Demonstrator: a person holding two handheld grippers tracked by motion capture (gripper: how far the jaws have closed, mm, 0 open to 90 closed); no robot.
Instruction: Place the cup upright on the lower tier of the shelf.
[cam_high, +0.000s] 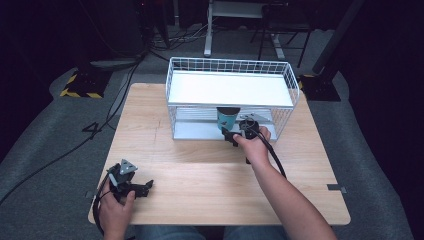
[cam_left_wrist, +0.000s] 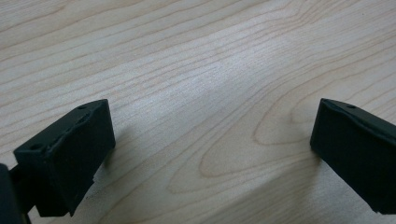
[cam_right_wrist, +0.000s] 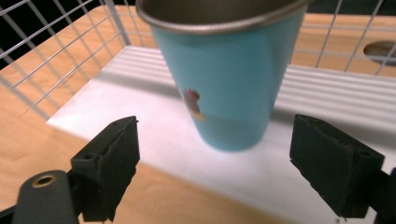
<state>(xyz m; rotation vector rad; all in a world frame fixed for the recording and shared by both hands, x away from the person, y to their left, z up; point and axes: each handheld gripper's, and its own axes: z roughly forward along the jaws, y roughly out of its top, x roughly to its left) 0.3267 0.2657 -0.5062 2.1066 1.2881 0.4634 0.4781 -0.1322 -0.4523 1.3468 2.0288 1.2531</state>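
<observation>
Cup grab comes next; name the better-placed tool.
Right. The right tool is open, facing the blue metal-rimmed cup on the wire rack's lower shelf; the left tool sits over bare table.

Left claw (cam_left_wrist: 210, 154) has its two black jaws spread wide apart with nothing between them, just sitting low over the light wooden surface (cam_left_wrist: 201, 70), whose wavy grain runs across and picks up a soft shine in the middle.

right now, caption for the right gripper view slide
Open right gripper faces an upright teal cup on the wire rack's lower shelf.
</observation>
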